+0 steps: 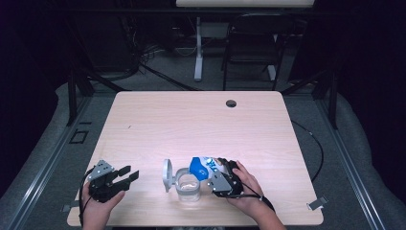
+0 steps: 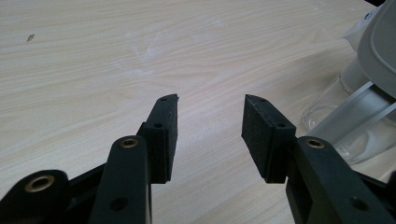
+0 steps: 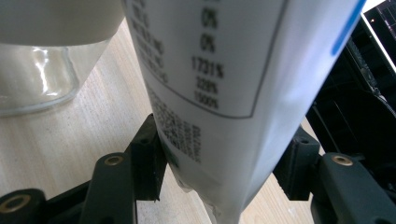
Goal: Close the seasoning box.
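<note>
- I am tipping a blue-and-white pouch [image 1: 202,167] over the mouth of a clear jar [image 1: 188,188] near the front edge of the table [image 1: 191,124]; my right gripper [image 1: 224,178] is pinching the pouch, pads pressing its two sides.
- My left gripper [image 1: 125,176] is resting well left of the jar with its jaws spread and nothing between them.
- To pour well, I judge I should be keeping the pouch's opening right above the jar's mouth, tilting slowly, and bringing my left gripper in to steady the jar if it starts sliding.
- The jar's grey lid [image 1: 167,174] is standing open on its left side, so I am keeping the pouch clear of it.
- The right gripper view is showing what the high view is not: the pouch's printed table of percentages [image 3: 205,56] and how the pads are squeezing the soft film.
- The left gripper view is showing the gap between my fingertips [image 2: 164,123], bare wood beneath, and the jar [image 2: 355,126] off at the edge.
</note>
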`<state>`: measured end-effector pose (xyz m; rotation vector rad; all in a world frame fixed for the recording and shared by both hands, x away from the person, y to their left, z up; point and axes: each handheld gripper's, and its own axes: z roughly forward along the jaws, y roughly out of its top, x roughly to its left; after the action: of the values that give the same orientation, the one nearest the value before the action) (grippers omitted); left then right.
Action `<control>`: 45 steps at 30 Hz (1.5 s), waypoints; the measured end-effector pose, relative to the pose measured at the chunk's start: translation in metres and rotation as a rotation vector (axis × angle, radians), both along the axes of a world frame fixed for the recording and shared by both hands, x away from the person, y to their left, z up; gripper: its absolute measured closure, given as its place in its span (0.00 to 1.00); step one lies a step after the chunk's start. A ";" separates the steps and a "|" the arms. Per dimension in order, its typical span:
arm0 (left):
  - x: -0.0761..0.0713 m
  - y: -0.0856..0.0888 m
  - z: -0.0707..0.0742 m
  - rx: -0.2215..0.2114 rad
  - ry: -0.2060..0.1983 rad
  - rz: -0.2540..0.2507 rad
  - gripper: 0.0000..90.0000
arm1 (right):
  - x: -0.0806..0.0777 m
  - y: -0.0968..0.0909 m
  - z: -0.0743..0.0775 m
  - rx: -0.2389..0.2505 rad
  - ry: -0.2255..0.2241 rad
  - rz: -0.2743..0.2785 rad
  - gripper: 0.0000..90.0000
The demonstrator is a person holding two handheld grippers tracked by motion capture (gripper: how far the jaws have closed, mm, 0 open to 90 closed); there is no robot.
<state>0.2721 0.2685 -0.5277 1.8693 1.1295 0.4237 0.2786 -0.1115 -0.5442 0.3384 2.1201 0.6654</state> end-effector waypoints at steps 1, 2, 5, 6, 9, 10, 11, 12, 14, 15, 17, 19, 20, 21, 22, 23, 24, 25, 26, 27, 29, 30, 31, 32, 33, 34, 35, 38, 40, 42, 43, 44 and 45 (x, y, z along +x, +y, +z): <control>0.000 0.000 0.000 0.000 0.000 0.000 0.62 | 0.000 0.000 0.000 -0.001 0.000 0.007 0.49; 0.000 0.000 0.000 0.001 0.000 0.000 0.62 | 0.000 0.000 0.000 -0.005 0.000 0.010 0.49; 0.000 0.000 0.000 -0.001 -0.001 0.000 0.62 | -0.001 0.001 0.001 -0.020 -0.004 0.020 0.49; 0.000 0.000 0.000 -0.001 -0.001 0.000 0.62 | -0.002 0.001 0.001 -0.022 -0.012 0.020 0.49; 0.000 0.000 0.000 0.001 -0.001 0.000 0.62 | -0.002 0.001 0.001 -0.031 -0.014 0.027 0.49; 0.000 0.000 0.000 0.000 -0.001 0.001 0.62 | -0.002 0.001 0.001 -0.032 -0.016 0.029 0.49; 0.000 0.000 0.000 0.002 -0.002 -0.001 0.62 | -0.002 0.001 0.002 -0.043 -0.016 0.030 0.49; 0.000 0.000 0.000 0.000 0.000 0.001 0.62 | -0.002 0.001 0.003 -0.067 -0.030 0.018 0.49; 0.000 0.000 0.000 -0.002 -0.002 0.000 0.62 | -0.002 0.000 0.002 -0.058 -0.019 0.033 0.49; 0.000 0.000 0.000 -0.002 -0.003 0.000 0.62 | -0.002 0.000 0.003 -0.060 -0.018 0.034 0.49; 0.000 0.001 0.000 -0.001 -0.004 0.000 0.62 | -0.002 0.000 0.003 -0.065 -0.016 0.035 0.49; 0.000 0.001 0.000 0.000 -0.004 0.000 0.62 | -0.002 0.000 0.003 -0.068 -0.014 0.037 0.49; 0.000 0.000 0.000 -0.002 -0.003 0.001 0.62 | -0.002 0.000 0.004 -0.071 -0.014 0.038 0.49; 0.000 0.000 0.000 -0.002 -0.003 0.001 0.62 | -0.002 0.000 0.004 -0.071 -0.012 0.041 0.49; 0.000 0.000 0.000 -0.001 -0.002 0.002 0.62 | -0.002 0.000 0.004 -0.070 -0.011 0.045 0.49; 0.000 0.000 0.000 -0.001 -0.002 0.001 0.62 | -0.002 0.000 0.004 -0.072 -0.010 0.046 0.49; 0.000 0.000 0.000 -0.001 -0.003 0.001 0.62 | -0.002 0.000 0.004 -0.075 -0.009 0.048 0.49; 0.000 0.000 0.000 -0.001 -0.003 0.001 0.62 | -0.001 0.000 0.005 -0.081 -0.011 0.051 0.49; 0.000 0.000 0.000 -0.001 -0.003 0.001 0.62 | -0.001 0.000 0.005 -0.083 -0.010 0.051 0.49; 0.000 0.000 0.000 -0.002 -0.003 0.002 0.62 | -0.001 0.000 0.005 -0.088 -0.011 0.054 0.49; 0.000 0.000 0.000 -0.002 -0.003 0.002 0.62 | -0.001 -0.001 0.005 -0.087 -0.013 0.058 0.49; 0.000 0.000 0.000 -0.004 -0.003 0.002 0.62 | -0.002 -0.001 0.006 -0.090 -0.015 0.060 0.49; 0.000 0.000 0.000 -0.004 -0.003 0.002 0.62 | -0.002 -0.001 0.006 -0.094 -0.016 0.061 0.49; 0.000 0.001 0.000 -0.003 -0.003 0.001 0.62 | -0.002 -0.001 0.006 -0.100 -0.017 0.063 0.49; 0.000 0.001 0.000 -0.001 -0.004 -0.001 0.62 | -0.002 -0.001 0.007 -0.116 -0.017 0.062 0.49; 0.000 0.001 0.000 -0.002 -0.003 0.000 0.62 | -0.002 -0.001 0.007 -0.113 -0.020 0.065 0.49; 0.000 0.001 0.000 -0.002 -0.003 0.000 0.62 | -0.002 -0.001 0.007 -0.118 -0.022 0.067 0.49; 0.000 0.000 0.000 -0.003 -0.003 0.001 0.62 | -0.003 -0.001 0.008 -0.131 -0.032 0.075 0.49; 0.000 0.000 0.000 -0.003 -0.003 0.000 0.62 | -0.003 -0.001 0.008 -0.142 -0.040 0.075 0.49; 0.000 0.000 0.000 -0.003 -0.002 0.001 0.62 | -0.004 -0.001 0.010 -0.166 -0.048 0.074 0.49; 0.000 0.000 0.000 -0.003 -0.002 0.001 0.62 | -0.004 0.000 0.010 -0.172 -0.049 0.073 0.49; 0.000 0.001 0.000 -0.004 -0.002 0.001 0.62 | -0.004 0.000 0.010 -0.176 -0.051 0.074 0.49; 0.000 0.001 0.000 -0.004 -0.001 0.002 0.62 | -0.004 0.000 0.009 -0.171 -0.053 0.076 0.49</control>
<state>0.2722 0.2691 -0.5278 1.8649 1.1304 0.4233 0.2750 -0.1119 -0.5347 0.1458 2.1298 0.5260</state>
